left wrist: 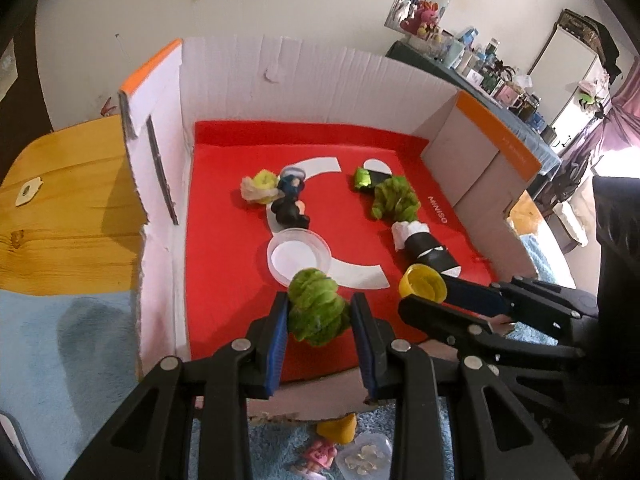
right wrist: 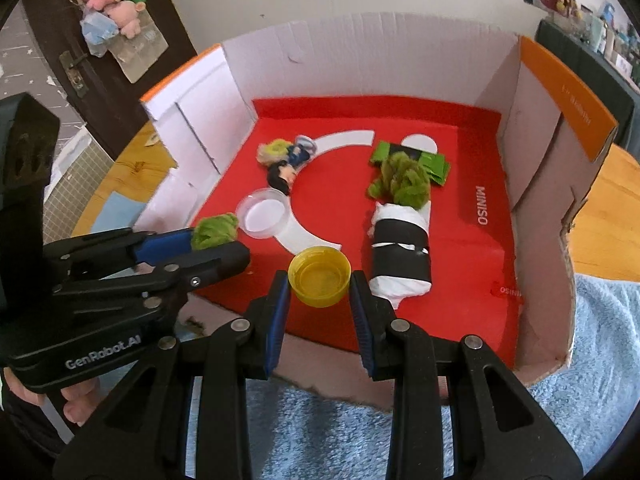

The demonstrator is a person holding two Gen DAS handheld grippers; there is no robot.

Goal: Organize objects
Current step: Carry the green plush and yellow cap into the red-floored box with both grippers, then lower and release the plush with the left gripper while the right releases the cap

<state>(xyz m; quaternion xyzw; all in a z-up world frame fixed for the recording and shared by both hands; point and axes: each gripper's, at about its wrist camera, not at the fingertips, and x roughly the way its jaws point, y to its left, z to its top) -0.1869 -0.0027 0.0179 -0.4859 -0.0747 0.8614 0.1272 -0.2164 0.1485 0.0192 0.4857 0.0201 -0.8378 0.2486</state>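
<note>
My left gripper point(left wrist: 319, 314) is shut on a fuzzy green pom-pom point(left wrist: 316, 312), held over the near part of the red-floored cardboard box point(left wrist: 224, 280). Beside it on the right, my right gripper point(right wrist: 320, 280) is shut on a yellow bottle cap point(right wrist: 320, 277), open side up. From the right wrist view the left gripper point(right wrist: 224, 246) shows at the left with the green pom-pom point(right wrist: 214, 230) between its pads. Seen from the left wrist, the right gripper point(left wrist: 424, 292) holds the yellow cap point(left wrist: 423, 286).
Inside the box lie a clear round lid point(left wrist: 298, 260), a small figurine point(left wrist: 290, 204), a yellow-white fluff point(left wrist: 260, 186), another green pom-pom point(left wrist: 394, 196), a green packet point(left wrist: 363, 178) and a black-and-white wrapped roll point(left wrist: 428, 246). Small toys point(left wrist: 332, 446) sit on the blue towel below.
</note>
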